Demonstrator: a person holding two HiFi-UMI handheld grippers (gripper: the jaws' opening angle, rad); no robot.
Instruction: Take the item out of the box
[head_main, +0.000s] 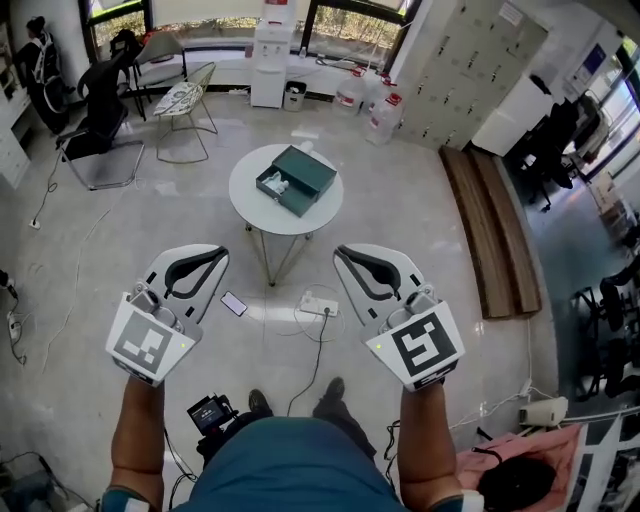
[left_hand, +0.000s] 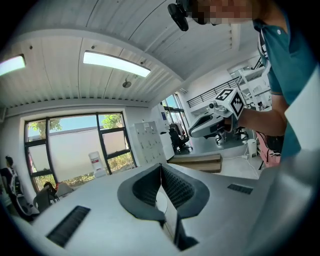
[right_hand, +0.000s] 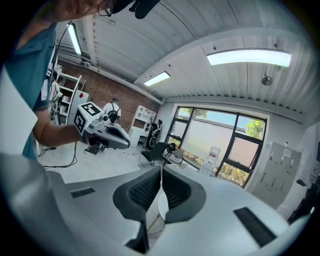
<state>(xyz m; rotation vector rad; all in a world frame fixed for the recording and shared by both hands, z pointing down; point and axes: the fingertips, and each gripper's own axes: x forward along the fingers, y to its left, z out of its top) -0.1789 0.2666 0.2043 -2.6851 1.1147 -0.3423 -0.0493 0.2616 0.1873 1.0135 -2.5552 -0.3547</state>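
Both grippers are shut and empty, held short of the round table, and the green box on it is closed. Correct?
Not quite: the head view shows the green box open, white items visible inside. The rest stands: left gripper and right gripper shut, empty, short of the round table.

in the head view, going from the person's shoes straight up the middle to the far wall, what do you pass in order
shoes → power strip → round table → green box on that table → water dispenser by the far windows
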